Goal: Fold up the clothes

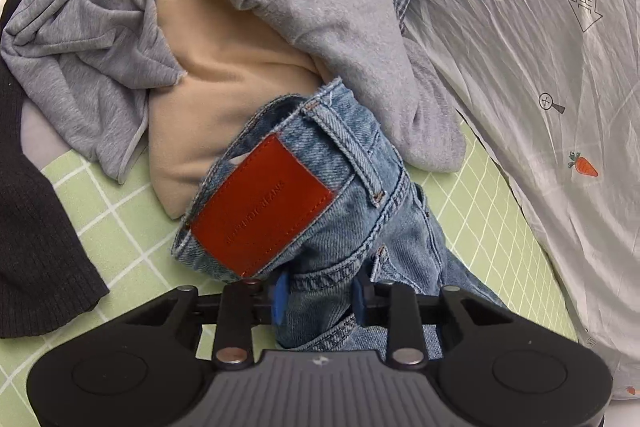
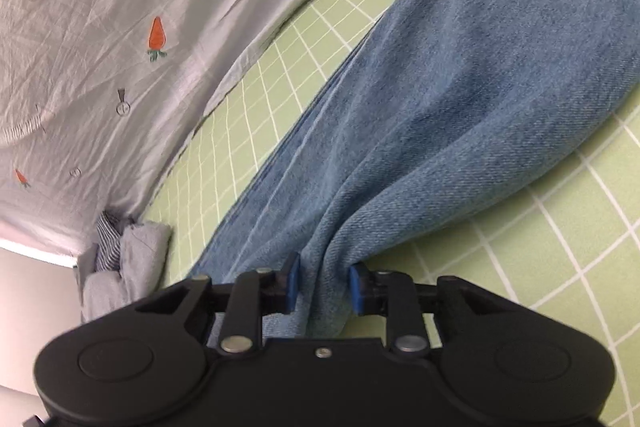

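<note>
Both claws pinched the jeans (image 1: 320, 187) over the green checked bedsheet (image 1: 120, 227): left claw (image 1: 320, 301) at the waistband, right claw (image 2: 323, 287) gathering a leg. Even tension between them would keep the denim flat for folding.

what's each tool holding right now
Left tool: shut on the jeans near the waistband.
Right tool: shut on a bunched fold of the jeans' leg.

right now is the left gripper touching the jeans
Touching. The left wrist view shows the left gripper with its blue fingers pressed against bunched jeans denim.
</note>
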`<state>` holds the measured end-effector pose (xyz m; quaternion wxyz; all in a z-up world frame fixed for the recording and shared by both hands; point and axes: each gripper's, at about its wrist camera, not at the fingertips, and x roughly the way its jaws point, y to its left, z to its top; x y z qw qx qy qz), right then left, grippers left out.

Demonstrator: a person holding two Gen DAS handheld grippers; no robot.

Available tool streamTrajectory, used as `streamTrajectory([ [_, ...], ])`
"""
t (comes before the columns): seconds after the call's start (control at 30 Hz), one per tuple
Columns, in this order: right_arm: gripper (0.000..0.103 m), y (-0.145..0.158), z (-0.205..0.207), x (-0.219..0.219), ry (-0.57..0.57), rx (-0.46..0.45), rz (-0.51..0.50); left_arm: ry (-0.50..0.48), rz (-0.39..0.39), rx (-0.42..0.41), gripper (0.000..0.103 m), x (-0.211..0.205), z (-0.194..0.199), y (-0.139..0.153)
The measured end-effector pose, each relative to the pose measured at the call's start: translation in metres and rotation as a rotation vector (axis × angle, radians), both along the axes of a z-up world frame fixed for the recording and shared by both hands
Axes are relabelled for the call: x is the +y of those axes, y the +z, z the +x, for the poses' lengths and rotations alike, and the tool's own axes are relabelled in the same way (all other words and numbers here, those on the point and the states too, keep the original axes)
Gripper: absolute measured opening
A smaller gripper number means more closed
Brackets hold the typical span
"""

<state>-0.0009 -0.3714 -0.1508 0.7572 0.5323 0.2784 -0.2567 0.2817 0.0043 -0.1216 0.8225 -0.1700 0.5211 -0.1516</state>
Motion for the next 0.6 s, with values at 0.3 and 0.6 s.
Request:
streamTrajectory([
  [0.3,0.032,-0.005,0.041,-0.034,-0.12,-0.018,0.096,-0.056,0.053,-0.039,0.035,-0.044,0.027,0.012],
  [0.6,0.067,-0.031,0.054,0.019,0.031,-0.002,0.213,-0.066,0.096,-0.004,0.036,-0.038,0.022,0.002],
])
